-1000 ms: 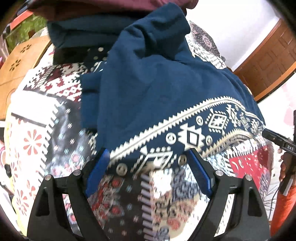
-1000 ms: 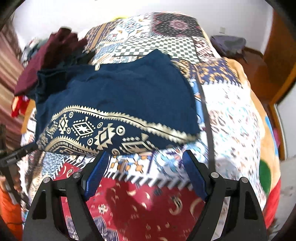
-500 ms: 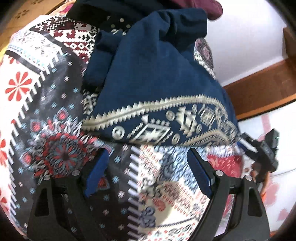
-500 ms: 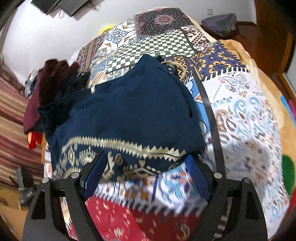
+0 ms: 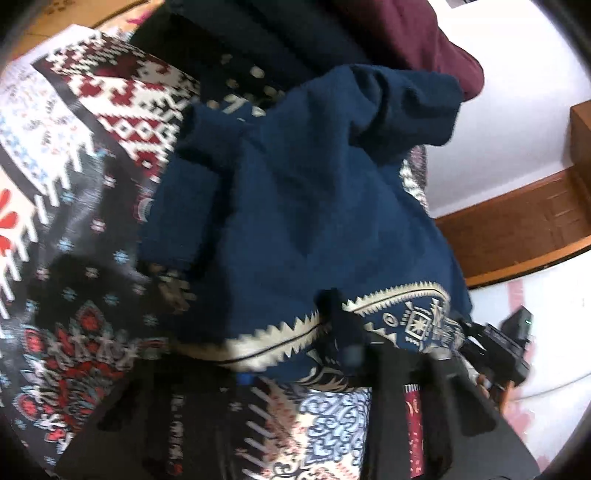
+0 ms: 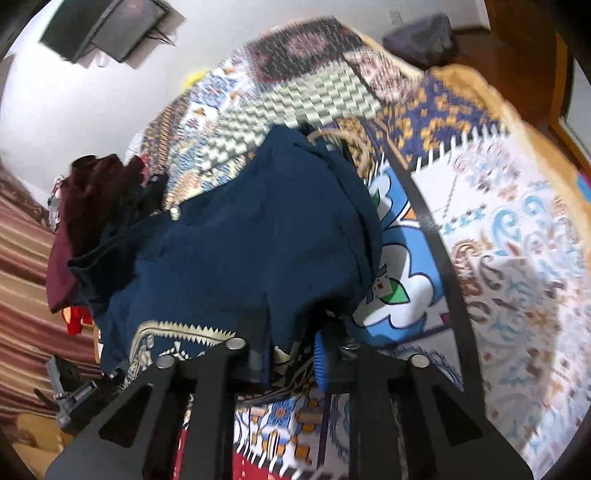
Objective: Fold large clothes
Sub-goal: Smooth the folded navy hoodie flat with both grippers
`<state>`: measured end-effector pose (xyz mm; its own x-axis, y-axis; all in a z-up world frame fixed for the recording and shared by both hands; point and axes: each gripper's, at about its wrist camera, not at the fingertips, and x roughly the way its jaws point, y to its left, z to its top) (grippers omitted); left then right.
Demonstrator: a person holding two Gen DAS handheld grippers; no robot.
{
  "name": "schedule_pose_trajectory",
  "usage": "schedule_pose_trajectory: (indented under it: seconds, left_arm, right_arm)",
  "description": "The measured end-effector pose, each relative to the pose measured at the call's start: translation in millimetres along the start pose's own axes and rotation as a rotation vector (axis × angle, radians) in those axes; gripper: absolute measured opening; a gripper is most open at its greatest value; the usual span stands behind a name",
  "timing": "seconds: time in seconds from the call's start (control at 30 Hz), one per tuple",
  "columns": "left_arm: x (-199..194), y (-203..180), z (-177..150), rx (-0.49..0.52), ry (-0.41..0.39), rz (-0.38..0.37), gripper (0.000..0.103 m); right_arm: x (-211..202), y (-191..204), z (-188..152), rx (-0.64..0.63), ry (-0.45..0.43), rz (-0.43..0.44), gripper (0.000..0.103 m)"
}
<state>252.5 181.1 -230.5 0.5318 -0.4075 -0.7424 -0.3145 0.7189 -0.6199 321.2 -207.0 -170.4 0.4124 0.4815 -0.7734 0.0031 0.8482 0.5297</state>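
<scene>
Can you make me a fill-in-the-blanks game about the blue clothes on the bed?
1. The navy garment lies on a patchwork ____.
2. Both grippers have just closed on its patterned ____.
3. The crumpled garment behind it is coloured ____.

Missing words: quilt; hem; maroon

Both wrist views close, tilted down over the bed, sharing the navy garment and patchwork bedspread

Navy dress trimmed in cream zigzag border, over multicoloured patchwork bedspread, beside maroon cloth.
</scene>
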Motion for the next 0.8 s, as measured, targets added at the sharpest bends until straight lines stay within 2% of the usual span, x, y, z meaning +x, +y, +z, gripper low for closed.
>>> schedule_pose_trajectory:
  seconds: [0.1,0.2,0.27,0.4,0.5,0.57,0.6,0.63,0.8]
  left_arm:
    - [-16.5,-2.0,-4.7,0.02,-0.034,0.01,0.011]
    - [-39.6,-17.7,-13.4,0.095,-0.08,0.04,0.005]
    - [-55.6,-27.8,-21.1,0.137,-0.106,0.033,0.003]
    - [-86.0,-35.3,-34.4,0.164,-0.139,-0.001,0.002]
    - [-105.8,-31.0,-41.2,0.154,-0.163,-0.011,0.002]
    - [-120.4,-15.9,-44.5,0.144,-0.16,-0.003,0.002]
    - [-121.2,-11.5,-46.4,0.135,-0.153,0.006,0.002]
    - [-116.3,-11.4,-48.5,0.125,-0.147,0.01,0.002]
    - [-88.9,-4.9,-51.0,0.104,-0.097,0.038,0.003]
  right_arm:
    - [-28.8,11.3,-12.0,-0.059,-0.071,0.002,0.009]
    - [-58.0,20.4,-26.1,-0.112,-0.139,-0.011,0.006]
    - [-72.8,21.2,-31.8,-0.128,-0.164,-0.004,0.005]
    - [-84.8,19.8,-44.5,-0.154,-0.134,-0.02,0.005]
    - [-74.6,12.7,-47.3,-0.127,-0.064,-0.03,0.007]
    - [-61.8,4.1,-43.6,-0.07,-0.001,-0.03,0.023]
    - [-56.5,-1.4,-42.5,-0.035,0.027,-0.025,0.043]
    - [-51.2,-6.0,-40.8,0.001,0.043,-0.01,0.054]
    - [-35.4,-5.6,-26.5,0.031,0.038,0.024,0.055]
